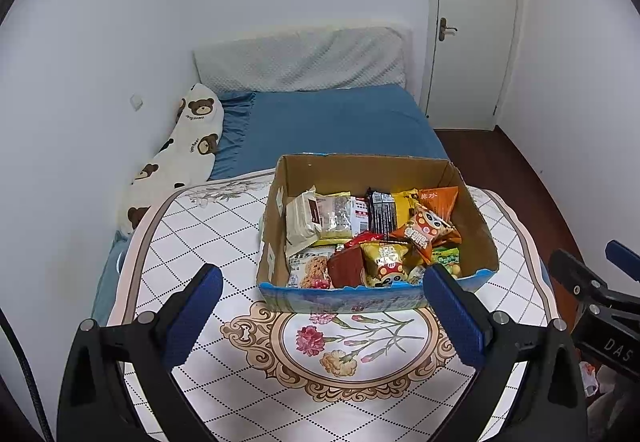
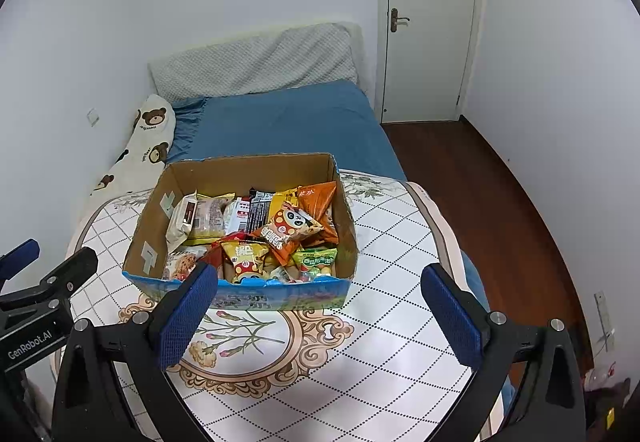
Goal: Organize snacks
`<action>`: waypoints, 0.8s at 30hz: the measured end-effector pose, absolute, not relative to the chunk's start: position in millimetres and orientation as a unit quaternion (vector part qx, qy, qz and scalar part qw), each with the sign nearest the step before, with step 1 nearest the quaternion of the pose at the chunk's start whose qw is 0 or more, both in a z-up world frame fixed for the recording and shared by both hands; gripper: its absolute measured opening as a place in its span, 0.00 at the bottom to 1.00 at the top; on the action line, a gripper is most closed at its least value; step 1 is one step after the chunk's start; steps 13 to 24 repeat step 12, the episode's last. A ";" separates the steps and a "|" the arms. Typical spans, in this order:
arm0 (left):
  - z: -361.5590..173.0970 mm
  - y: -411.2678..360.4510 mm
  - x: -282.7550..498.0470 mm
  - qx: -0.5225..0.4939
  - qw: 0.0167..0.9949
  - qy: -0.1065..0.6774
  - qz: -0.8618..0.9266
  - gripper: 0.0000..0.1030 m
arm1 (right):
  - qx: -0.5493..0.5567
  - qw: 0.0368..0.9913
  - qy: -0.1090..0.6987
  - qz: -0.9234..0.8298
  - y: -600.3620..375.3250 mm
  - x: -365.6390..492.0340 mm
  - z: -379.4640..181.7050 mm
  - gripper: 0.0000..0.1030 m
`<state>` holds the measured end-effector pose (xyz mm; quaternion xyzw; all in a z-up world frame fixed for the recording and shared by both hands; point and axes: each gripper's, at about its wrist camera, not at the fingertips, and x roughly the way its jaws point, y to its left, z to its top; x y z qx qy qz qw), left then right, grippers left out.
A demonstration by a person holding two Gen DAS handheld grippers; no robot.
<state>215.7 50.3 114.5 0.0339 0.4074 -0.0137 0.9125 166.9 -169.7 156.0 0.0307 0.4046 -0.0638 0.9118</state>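
Hovering above the near part of the surface [image 1: 208,242], both claws were held wide open and empty, with nothing between the blue pads. The left claw [image 1: 323,282] was pointed at the cardboard box [image 1: 276,226], which stood straight ahead of it and slightly to its right, the box's blue printed front wall lying just beyond the fingertips. The right claw [image 2: 319,282] was aimed at the same box [image 2: 152,210], but there the box was found ahead and to the claw's left, so that only its left pad overlapped the front wall in that view.

The snacks [image 1: 376,234] were seen heaped loosely inside the box, none lying out on the surface. A white packet [image 1: 304,218] was propped at the left end, a panda-printed orange bag [image 1: 424,230] was laid on top toward the right, and a yellow bag [image 1: 386,260] was stood against the front wall.

The box's long side was set across the line of both claws, so its whole front edge was presented to them. The left claw was judged to be the more squarely placed, the yellow bag lying directly ahead of it; the panda bag was judged nearer the right claw's side. A forward and downward reach over the front wall would be called for, and crowded wrappers could be snagged together.
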 end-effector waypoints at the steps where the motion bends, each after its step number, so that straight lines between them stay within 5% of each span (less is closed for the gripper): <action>1: 113.9 50.5 215.9 0.034 0.912 0.409 -0.014 1.00 | 0.032 0.912 0.405 -0.064 -169.8 166.7 155.6 1.00; 24: 111.7 46.7 213.1 0.040 0.912 0.407 -0.019 1.00 | 0.034 0.909 0.410 -0.065 -169.1 164.6 152.0 1.00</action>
